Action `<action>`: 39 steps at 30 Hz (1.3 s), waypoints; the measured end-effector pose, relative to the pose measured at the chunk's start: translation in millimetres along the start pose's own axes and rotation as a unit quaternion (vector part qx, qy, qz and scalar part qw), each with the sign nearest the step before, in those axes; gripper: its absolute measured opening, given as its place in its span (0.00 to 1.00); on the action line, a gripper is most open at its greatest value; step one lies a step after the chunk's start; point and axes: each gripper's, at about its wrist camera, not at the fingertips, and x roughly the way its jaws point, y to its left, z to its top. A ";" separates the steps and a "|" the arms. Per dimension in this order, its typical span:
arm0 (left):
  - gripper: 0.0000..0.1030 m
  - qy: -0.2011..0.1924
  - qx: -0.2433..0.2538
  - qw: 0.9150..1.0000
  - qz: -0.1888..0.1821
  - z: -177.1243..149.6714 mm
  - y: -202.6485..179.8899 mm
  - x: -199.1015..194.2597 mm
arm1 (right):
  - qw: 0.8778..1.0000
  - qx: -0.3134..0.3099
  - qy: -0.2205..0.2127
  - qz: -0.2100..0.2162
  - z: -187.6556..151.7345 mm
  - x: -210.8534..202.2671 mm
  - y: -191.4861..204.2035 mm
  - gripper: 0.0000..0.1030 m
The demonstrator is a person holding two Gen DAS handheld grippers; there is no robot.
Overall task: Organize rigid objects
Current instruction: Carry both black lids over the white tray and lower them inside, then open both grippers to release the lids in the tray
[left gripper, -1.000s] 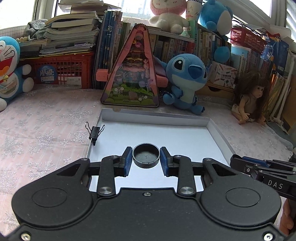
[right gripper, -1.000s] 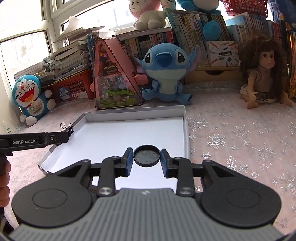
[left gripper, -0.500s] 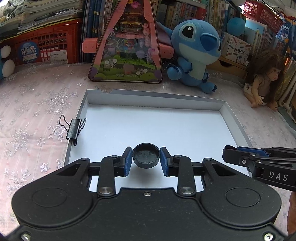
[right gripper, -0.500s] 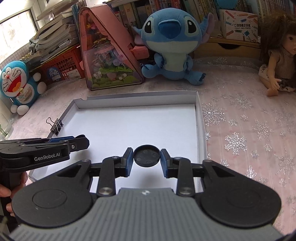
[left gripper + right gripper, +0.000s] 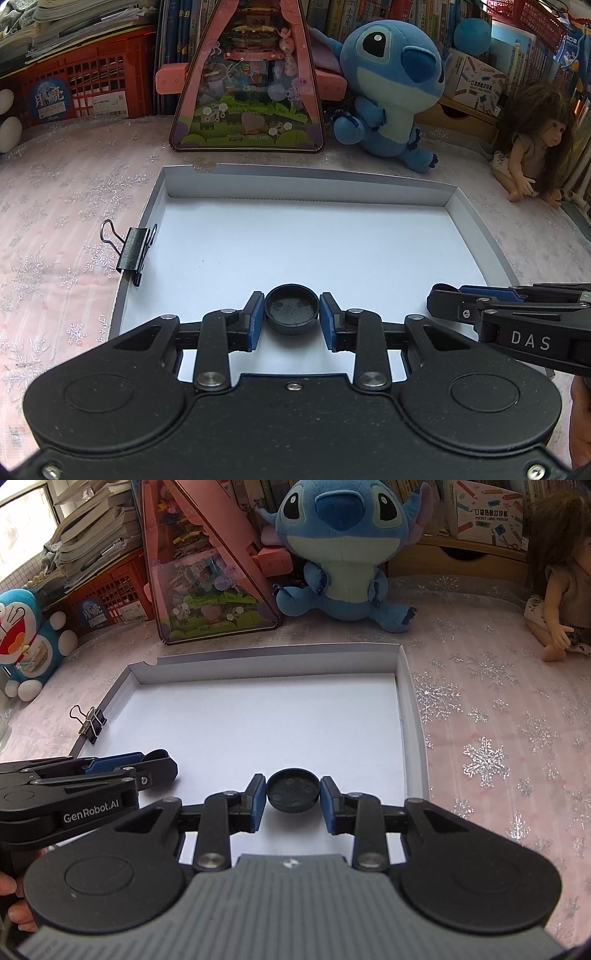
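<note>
Both grippers have come lower and closer over the white tray [image 5: 476,229] since a second ago. Left gripper [image 5: 291,314] pinches a black round cap [image 5: 291,308], hollow side up, above the tray's near floor. Right gripper [image 5: 293,794] clamps a second black cap [image 5: 293,790] likewise. Only the right view shows the Doraemon plush [image 5: 26,635]; both show the binder clip [image 5: 133,251] on the tray's left wall, beyond it the Stitch plush [image 5: 395,85].

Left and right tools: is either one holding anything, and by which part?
Each holds a round black cap by its rim: the left tool grips one cap, the right tool the other cap.
</note>
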 end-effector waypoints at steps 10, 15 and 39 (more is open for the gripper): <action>0.29 -0.006 0.009 1.000 0.006 -1.3 -1.6 0.0 | 1.000 -0.001 0.002 -0.002 -1.1 2.4 -0.4 0.36; 0.41 -0.016 0.016 1.000 0.007 -3.2 -2.1 -3.9 | 1.000 0.006 -0.009 0.003 -2.2 -0.7 -2.7 0.54; 0.77 -0.138 0.082 0.987 -0.020 -91.6 -9.8 -96.2 | 0.980 -0.108 -0.168 0.002 -80.4 -86.7 10.9 0.84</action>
